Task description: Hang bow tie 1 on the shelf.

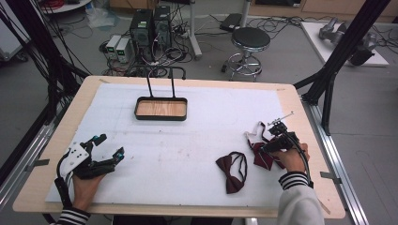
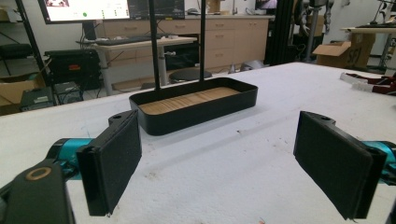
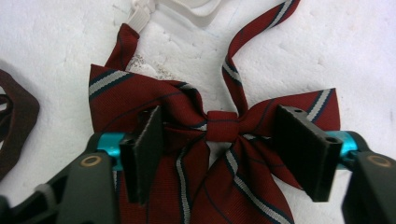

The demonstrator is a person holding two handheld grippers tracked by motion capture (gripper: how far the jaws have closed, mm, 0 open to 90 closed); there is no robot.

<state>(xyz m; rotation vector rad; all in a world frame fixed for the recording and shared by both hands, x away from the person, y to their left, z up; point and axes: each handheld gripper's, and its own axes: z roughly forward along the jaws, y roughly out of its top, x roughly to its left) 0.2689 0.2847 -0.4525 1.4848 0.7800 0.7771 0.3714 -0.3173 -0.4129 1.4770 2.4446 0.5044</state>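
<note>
A dark red bow tie with white and navy stripes point(image 3: 187, 107) lies on the white mat, its white strap trailing away from it. My right gripper point(image 3: 219, 125) points down over it, with one jaw on either side of the centre knot point(image 3: 223, 125). Both pads stand clear of the knot, so the gripper is open. From above, this gripper point(image 1: 273, 146) and the striped tie point(image 1: 261, 157) are at the table's right. My left gripper point(image 1: 110, 145) rests open at the front left, nothing between its pads point(image 2: 114, 163).
A plain dark brown bow tie point(image 1: 231, 171) lies left of the striped one, its edge point(image 3: 16, 121) near my right gripper. A black tray with a wooden bottom and tall handle point(image 1: 138, 112) sits at the back centre, ahead of the left gripper point(image 2: 201, 116).
</note>
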